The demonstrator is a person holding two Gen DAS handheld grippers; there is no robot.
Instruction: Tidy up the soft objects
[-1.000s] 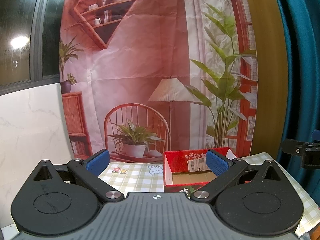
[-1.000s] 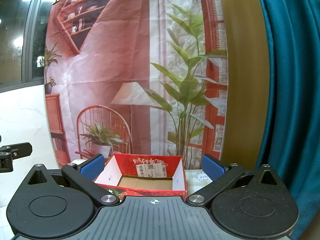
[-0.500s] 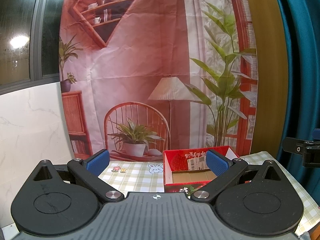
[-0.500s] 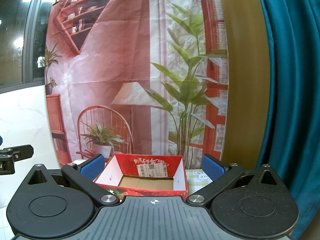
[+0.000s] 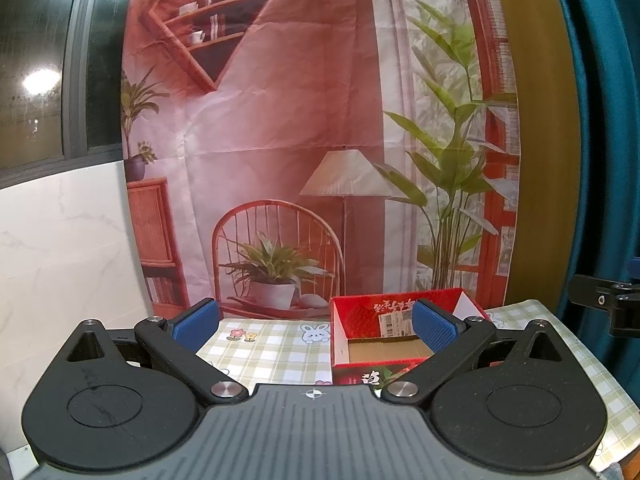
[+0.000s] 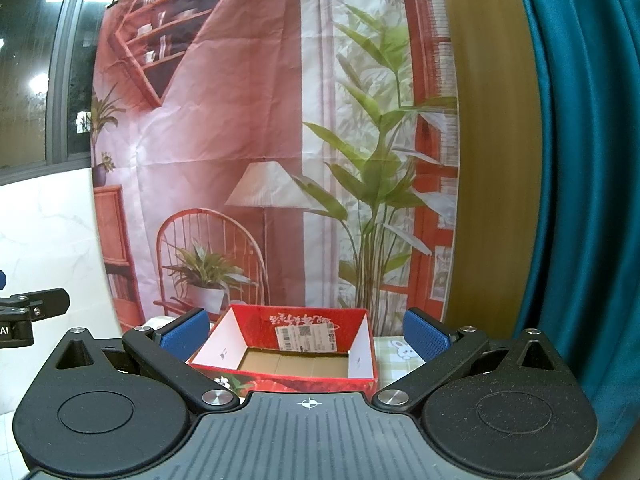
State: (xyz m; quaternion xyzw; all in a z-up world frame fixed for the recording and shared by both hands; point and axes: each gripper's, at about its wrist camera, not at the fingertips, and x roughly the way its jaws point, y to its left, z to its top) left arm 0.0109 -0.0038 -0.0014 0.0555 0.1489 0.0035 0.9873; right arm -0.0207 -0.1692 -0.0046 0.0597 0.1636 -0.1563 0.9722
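Observation:
A red cardboard box (image 5: 362,316) with a brown floor and white side walls stands open at the back of the table; nothing shows inside it. It also shows in the right wrist view (image 6: 304,320). My left gripper (image 5: 316,326) is open and empty, held above the table in front of the box. My right gripper (image 6: 305,330) is open and empty, level with the box's near rim. No soft object is in view.
A green checked tablecloth (image 5: 272,354) with cartoon rabbits covers the table. A printed room backdrop (image 5: 320,140) hangs behind it, a teal curtain (image 6: 580,200) at the right, a white marble wall (image 5: 60,248) at the left. Each gripper's side shows in the other's view.
Both views have tilted down slightly, so the box and table show a little more. Both grippers stay open.

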